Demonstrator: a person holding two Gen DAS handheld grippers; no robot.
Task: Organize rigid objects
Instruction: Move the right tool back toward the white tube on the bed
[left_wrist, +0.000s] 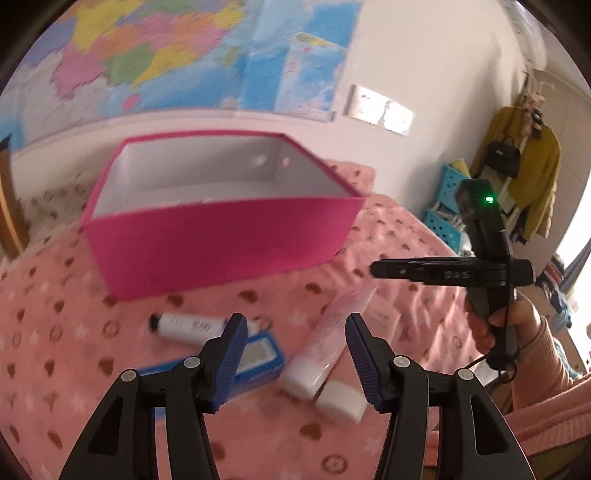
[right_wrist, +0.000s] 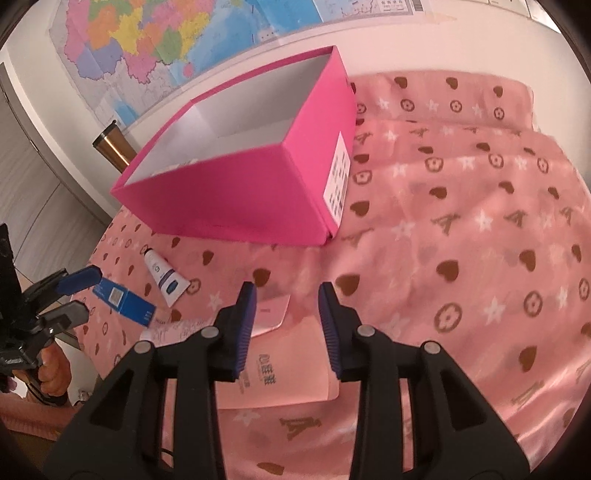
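Observation:
An open pink box stands empty on a pink patterned blanket. In front of it lie a white tube with a black cap, a blue carton, a clear pink tube with a white cap and a pale pink carton. My left gripper is open and empty, above the blue carton and the pink tube. My right gripper is open and empty, just above the pink carton; it also shows in the left wrist view.
A wall map hangs behind the box. A metal tumbler stands at the box's far left. Blue baskets and hanging clothes are at the far right. The blanket stretches to the right of the box.

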